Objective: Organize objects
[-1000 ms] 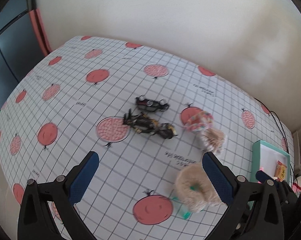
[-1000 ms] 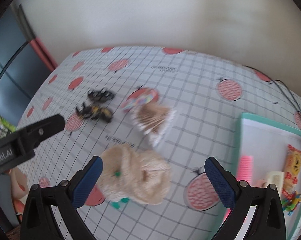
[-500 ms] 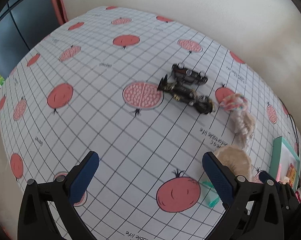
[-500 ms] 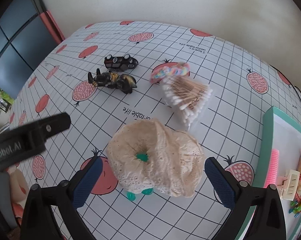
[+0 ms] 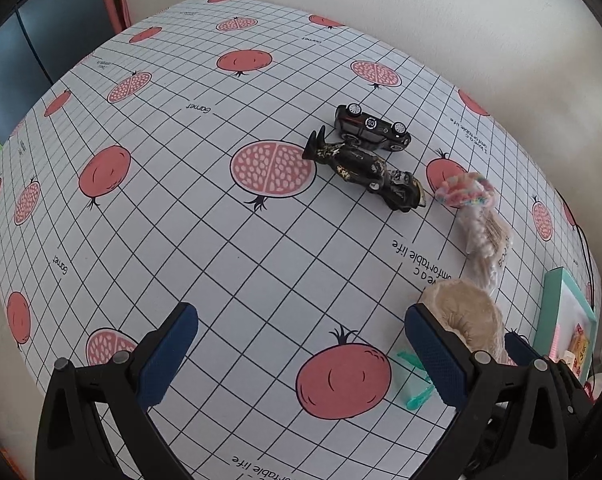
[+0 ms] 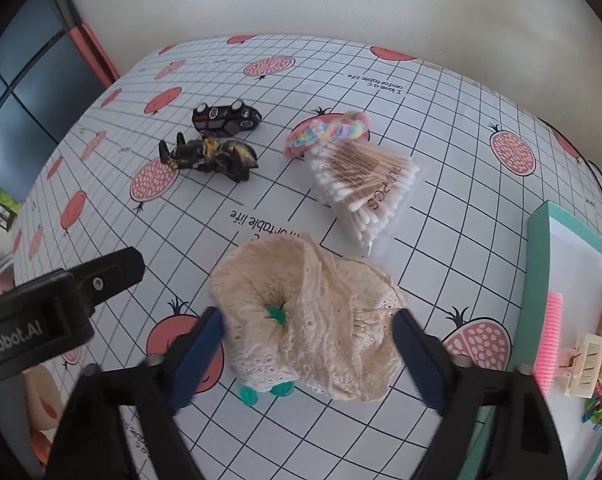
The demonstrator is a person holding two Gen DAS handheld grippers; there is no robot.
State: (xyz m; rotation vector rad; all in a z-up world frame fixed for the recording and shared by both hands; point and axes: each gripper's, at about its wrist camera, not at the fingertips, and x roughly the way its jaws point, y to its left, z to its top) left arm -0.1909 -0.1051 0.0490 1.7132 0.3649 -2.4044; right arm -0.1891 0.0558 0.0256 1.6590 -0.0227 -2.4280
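Since half a second ago, we see the right gripper (image 6: 307,360) has come down around the cream lace cloth (image 6: 309,320), jaws apart, blue pads flanking it on the tabletop (image 6: 441,128). We find the left gripper (image 5: 301,354) spread wide over bare tabletop, the cloth just beyond its right finger.

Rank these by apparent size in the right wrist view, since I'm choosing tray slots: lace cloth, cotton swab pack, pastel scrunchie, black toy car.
1. lace cloth, though nearness to the camera inflates it
2. cotton swab pack
3. pastel scrunchie and black toy car: look alike
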